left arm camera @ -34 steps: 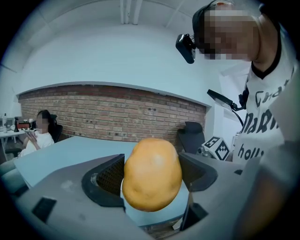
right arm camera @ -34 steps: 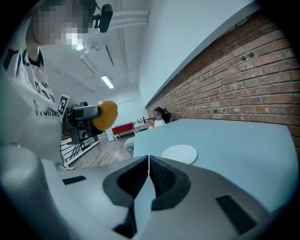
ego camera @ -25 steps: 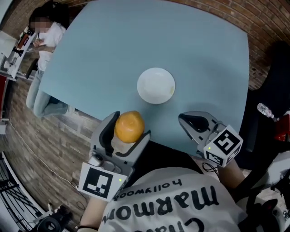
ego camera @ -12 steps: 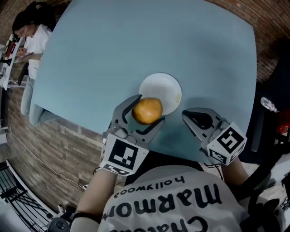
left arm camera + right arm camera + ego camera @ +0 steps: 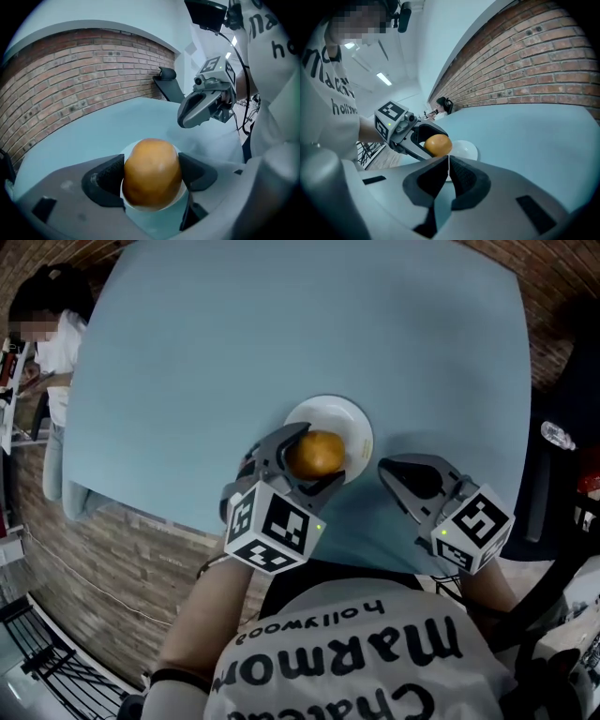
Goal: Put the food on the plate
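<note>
Now, orange (image 5: 320, 453) in left gripper (image 5: 153, 172) over plate (image 5: 355, 424); shirt (image 5: 356, 652) print "hollywood".

Looks more like a lab or test room than anyone's home, tbh. There's a long bare brick wall (image 5: 70, 79) running across the upper left of the left gripper view, with one big plain pale-blue counter (image 5: 187, 352) pushed up against it. Strip lights (image 5: 384, 78) sit on a white ceiling at the upper left of the right gripper view. Another person (image 5: 47, 329) is sitting off the counter's corner, far upper left of the head view.
</note>
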The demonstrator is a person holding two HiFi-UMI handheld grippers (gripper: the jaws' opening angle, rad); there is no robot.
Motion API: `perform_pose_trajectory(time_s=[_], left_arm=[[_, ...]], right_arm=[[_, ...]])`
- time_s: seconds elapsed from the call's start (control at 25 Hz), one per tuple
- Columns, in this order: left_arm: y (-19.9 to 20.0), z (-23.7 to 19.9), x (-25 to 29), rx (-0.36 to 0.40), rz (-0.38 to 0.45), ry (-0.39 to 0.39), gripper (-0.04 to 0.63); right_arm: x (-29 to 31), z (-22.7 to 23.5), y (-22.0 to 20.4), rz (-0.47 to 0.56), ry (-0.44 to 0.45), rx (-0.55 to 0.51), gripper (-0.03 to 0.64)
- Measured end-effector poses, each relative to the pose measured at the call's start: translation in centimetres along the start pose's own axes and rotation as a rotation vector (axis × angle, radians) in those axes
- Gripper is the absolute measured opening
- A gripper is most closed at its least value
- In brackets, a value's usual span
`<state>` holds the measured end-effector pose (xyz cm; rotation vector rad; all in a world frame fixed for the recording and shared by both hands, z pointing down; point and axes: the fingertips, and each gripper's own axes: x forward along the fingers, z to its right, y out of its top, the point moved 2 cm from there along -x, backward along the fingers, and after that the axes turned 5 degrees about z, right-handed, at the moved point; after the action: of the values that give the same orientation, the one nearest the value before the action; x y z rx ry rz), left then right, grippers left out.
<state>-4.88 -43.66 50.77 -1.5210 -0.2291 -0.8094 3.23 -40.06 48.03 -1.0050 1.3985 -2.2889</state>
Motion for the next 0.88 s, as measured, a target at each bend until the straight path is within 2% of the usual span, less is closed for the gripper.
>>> perform_pose_trajectory(time_s=[0.28,0.4,0.52,0.88], left_arm=[[-0.6,-1.0,2.4,0.046,-0.045,-0.054,0.345],[-0.3,-1.3,3.0,0.049,-0.038,-0.063,0.345],[0.1,-1.4,3.5,0.037,-0.018,-0.073,0.345],[-0.2,-1.1,4.4,-0.013,0.009,-0.039,0.345]], right_arm=[[-0.3,-0.2,-0.1,0.002,-0.034,0.021,0.011],[-0.5,0.0,0.2,0.003,-0.043,0.03,0.011],[-0.6,0.2,0.6,0.002,-0.051,0.032,0.011],[-1.7,1.3,0.7,0.018,-0.051,0.059,0.011]])
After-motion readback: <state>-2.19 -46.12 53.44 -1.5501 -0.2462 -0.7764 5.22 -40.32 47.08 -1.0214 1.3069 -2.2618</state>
